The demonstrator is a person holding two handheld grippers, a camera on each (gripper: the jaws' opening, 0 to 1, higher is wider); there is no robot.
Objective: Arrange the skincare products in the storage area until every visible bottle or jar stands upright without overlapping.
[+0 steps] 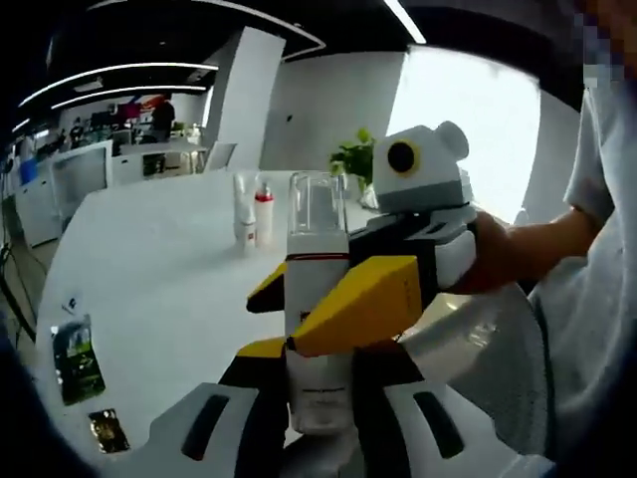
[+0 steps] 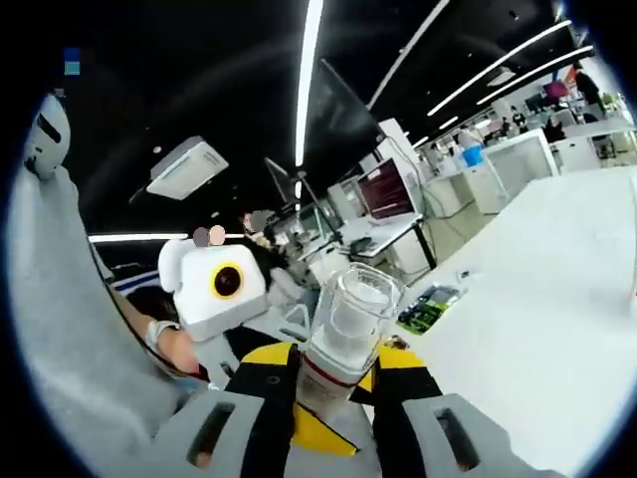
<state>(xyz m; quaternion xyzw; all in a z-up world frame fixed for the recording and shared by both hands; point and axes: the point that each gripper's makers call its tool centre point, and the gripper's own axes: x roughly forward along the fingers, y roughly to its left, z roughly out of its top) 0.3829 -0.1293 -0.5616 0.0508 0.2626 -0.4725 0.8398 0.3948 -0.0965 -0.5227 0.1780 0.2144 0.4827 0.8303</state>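
Note:
A white pump bottle with a clear cap [image 1: 317, 214] and a red band is held up in the air above the white table [image 1: 159, 269]. My left gripper [image 1: 318, 398] is shut on its lower body. My right gripper [image 1: 323, 299] comes in from the right, its yellow jaws shut on the bottle's middle. In the right gripper view the same bottle [image 2: 350, 324] rises cap first between the jaws of my right gripper [image 2: 333, 393], and the left gripper [image 2: 318, 430] clasps it from the left. Two small bottles [image 1: 254, 211] stand upright farther back on the table.
A potted plant [image 1: 353, 159] stands at the table's far edge. Two flat packets [image 1: 78, 360] lie near the left edge, one showing green [image 2: 428, 309] in the right gripper view. A person's grey sleeve [image 1: 587, 299] is close on the right. Office desks stand beyond.

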